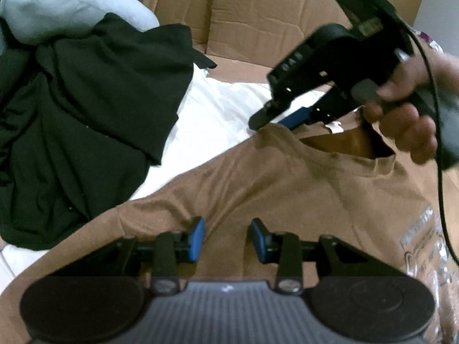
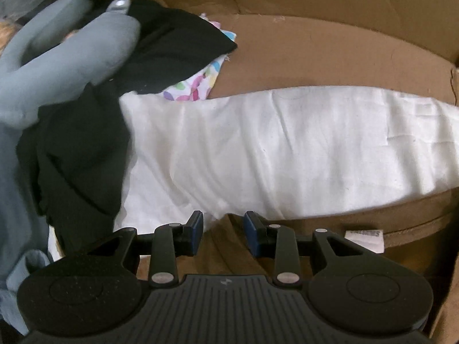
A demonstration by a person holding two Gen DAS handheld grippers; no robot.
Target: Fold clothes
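**Brown shirt laid out, both grippers at its upper edge**

Cardboard walls [image 1: 258, 14] close off the back of the left wrist view, with a white sheet [image 1: 218, 109] spread in front of them. A brown T-shirt [image 1: 287, 189] lies across the sheet, collar toward the top right. The left gripper [image 1: 228, 239] hovers over the shirt's shoulder area, jaws set apart with nothing between them. The right gripper [image 1: 275, 117], held in the person's hand [image 1: 407, 114], points down at the shirt's upper edge beside the collar; whether it has pinched cloth I cannot tell from here. A black garment [image 1: 86, 120] is heaped at left, with a pale grey garment [image 1: 57, 8] beyond it.

From the right wrist view, the right gripper [image 2: 223, 233] shows its jaws apart, the brown shirt edge just below them, a white label [image 2: 364, 239] nearby. To fold cleanly, each gripper should probably take one shoulder corner, pinching both layers and keeping the cloth taut.

The cardboard box [image 2: 315, 43] appears to hold the sheet, the black and grey clothes, and a floral cloth [image 2: 195, 86] tucked beneath the black one.
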